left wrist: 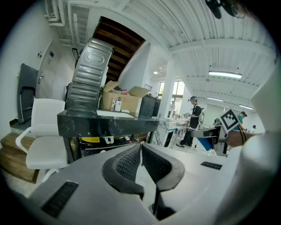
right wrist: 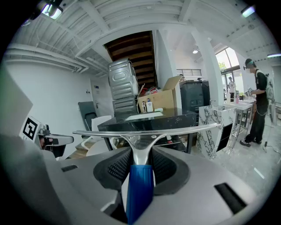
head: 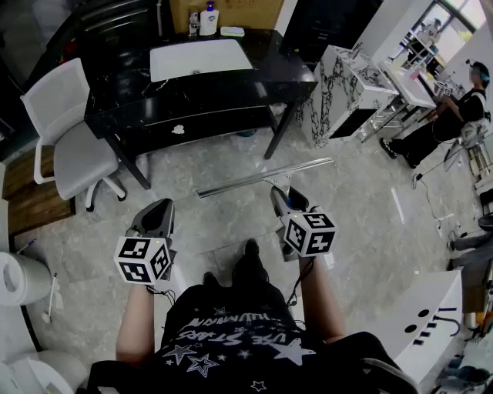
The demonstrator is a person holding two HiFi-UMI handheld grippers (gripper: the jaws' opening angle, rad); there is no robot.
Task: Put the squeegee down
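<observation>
My right gripper point(right wrist: 139, 165) is shut on the squeegee point(right wrist: 141, 145), clamped where its metal neck meets the blue handle. The long silver blade point(head: 266, 176) stretches level across in front of the gripper, above the floor and short of the black table point(head: 289, 81). In the head view the right gripper point(head: 281, 197) sits right of centre. My left gripper point(head: 155, 218) hangs lower left with its jaws closed on nothing; its ribbed pads point(left wrist: 127, 163) meet in the left gripper view.
A white chair point(head: 65, 142) stands left of the black table, which carries a white sheet point(head: 199, 58) and a bottle point(head: 208, 18). A marbled white counter point(head: 347, 85) lies to the right, where a person point(head: 451, 115) works. White bins point(head: 19, 277) sit at the left.
</observation>
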